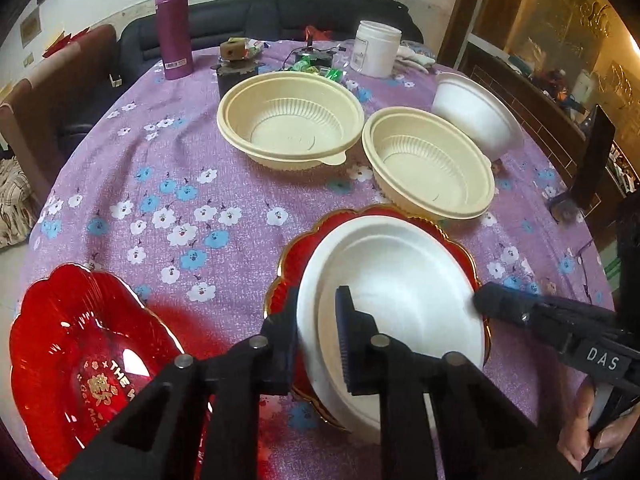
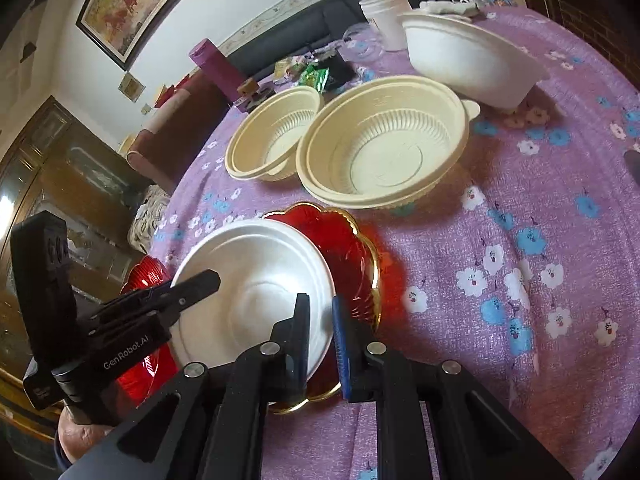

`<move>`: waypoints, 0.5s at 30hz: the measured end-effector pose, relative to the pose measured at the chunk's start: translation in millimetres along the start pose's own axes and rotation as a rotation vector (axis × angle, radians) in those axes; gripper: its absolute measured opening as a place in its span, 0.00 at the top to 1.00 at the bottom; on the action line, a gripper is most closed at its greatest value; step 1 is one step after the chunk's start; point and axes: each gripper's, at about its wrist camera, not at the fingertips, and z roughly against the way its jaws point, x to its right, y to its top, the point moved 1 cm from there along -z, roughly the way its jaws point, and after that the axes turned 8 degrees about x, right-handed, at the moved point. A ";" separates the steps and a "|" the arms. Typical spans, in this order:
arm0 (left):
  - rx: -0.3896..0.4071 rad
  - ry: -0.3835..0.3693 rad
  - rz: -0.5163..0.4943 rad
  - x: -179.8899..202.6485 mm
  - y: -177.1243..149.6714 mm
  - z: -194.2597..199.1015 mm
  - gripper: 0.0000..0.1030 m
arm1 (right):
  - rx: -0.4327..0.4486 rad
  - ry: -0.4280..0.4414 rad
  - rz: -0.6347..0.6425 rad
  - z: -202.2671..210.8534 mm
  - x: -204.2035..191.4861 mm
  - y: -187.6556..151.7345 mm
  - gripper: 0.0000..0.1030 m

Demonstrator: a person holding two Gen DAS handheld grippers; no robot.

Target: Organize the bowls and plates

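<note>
A white foam plate (image 1: 404,296) lies on a red gold-rimmed plate (image 1: 288,264). My left gripper (image 1: 318,336) is shut on the white plate's near-left rim. My right gripper (image 2: 321,340) is shut on the same plate's (image 2: 256,288) opposite rim, over the red plate (image 2: 352,248); it shows at the right of the left wrist view (image 1: 520,312). A second red plate (image 1: 80,360) sits at the left. Two cream ribbed bowls (image 1: 290,120) (image 1: 430,164) and a white foam bowl (image 1: 476,116) stand farther back.
The round table has a purple flowered cloth (image 1: 180,200). At its far side stand a purple flask (image 1: 174,28), a white jar (image 1: 376,48) and small clutter (image 1: 312,60). A dark sofa (image 1: 260,16) is behind, a brown chair (image 1: 36,112) at the left.
</note>
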 end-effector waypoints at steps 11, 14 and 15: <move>0.009 0.004 0.027 -1.6 3.2 -1.3 0.92 | 0.029 0.015 -0.038 9.1 15.5 4.1 0.47; -0.004 -0.029 0.045 0.0 1.7 -4.2 0.92 | 0.033 0.044 -0.060 5.1 20.5 4.6 0.47; -0.005 -0.031 0.042 1.7 1.9 -4.6 0.92 | 0.027 0.058 -0.066 3.4 20.9 4.4 0.47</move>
